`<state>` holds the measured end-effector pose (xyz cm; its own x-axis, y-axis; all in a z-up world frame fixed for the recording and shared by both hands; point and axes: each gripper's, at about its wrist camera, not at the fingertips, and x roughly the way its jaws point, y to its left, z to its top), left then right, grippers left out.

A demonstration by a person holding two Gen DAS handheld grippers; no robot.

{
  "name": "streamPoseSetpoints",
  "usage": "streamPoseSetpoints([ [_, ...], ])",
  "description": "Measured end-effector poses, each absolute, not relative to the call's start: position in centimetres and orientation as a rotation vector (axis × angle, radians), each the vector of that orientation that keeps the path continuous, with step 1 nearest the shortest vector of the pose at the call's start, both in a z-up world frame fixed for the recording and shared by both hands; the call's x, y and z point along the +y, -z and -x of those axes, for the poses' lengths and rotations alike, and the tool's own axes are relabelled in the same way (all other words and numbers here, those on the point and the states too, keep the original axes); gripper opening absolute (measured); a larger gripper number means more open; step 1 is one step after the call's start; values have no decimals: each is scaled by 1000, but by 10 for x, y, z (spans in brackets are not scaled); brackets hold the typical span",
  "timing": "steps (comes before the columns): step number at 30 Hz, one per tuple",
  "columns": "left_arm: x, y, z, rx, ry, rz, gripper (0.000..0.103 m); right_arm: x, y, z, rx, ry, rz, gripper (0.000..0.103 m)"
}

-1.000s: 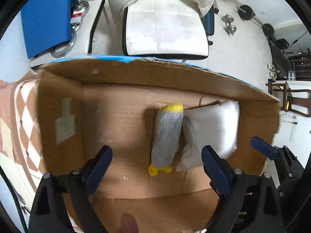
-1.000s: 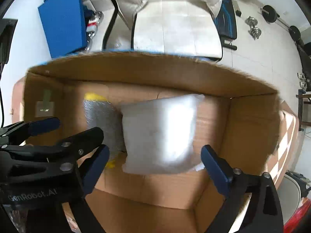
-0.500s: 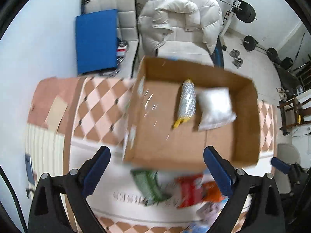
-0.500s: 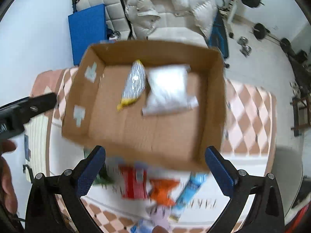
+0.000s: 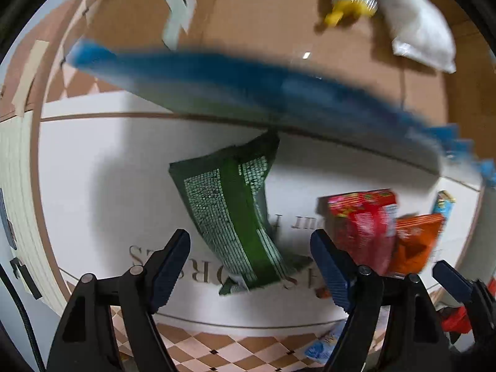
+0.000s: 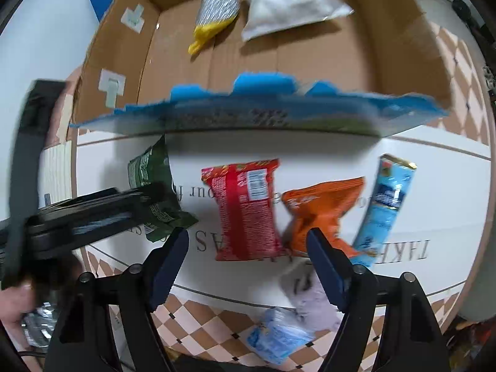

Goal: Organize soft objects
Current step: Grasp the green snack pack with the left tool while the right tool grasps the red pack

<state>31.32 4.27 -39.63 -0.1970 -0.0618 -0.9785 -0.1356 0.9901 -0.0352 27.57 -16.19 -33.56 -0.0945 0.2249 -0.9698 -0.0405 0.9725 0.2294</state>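
Note:
My left gripper (image 5: 249,266) is open and empty, low over a green snack bag (image 5: 229,214) lying on the white mat. My right gripper (image 6: 246,260) is open and empty over a red snack bag (image 6: 246,210), with an orange bag (image 6: 319,210) and a light blue packet (image 6: 386,204) to its right. The green bag (image 6: 148,170) lies left, partly hidden by the left gripper's body. Behind stands an open cardboard box (image 6: 310,59) with a blue front rim. It holds a silver and yellow bag (image 6: 217,12) and a white pillow pack (image 6: 288,3).
A lilac packet (image 6: 313,300) and a pale blue packet (image 6: 279,338) lie near the mat's front edge on the checkered cloth. The white mat (image 5: 108,192) has bare room left of the green bag. The box's front wall (image 5: 248,93) overhangs the bags.
Both grippers have pulled back out of the box and dropped low toward the snack bags in front of it. Both stay open and empty.

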Motion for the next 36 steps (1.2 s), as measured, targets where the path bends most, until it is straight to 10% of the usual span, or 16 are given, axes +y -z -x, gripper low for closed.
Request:
streamPoseSetpoints([
  [5,59,413,-299,1797,-86,113,39,-144,361,-278,1700,-208,-105,81],
  [25,59,418,-273,1761,-125,100,36,-95,432,-257,1793,-94,70,54],
  [36,39,292,-241,1581,10,138,32,-95,329,-207,1676,-279,-11,48],
])
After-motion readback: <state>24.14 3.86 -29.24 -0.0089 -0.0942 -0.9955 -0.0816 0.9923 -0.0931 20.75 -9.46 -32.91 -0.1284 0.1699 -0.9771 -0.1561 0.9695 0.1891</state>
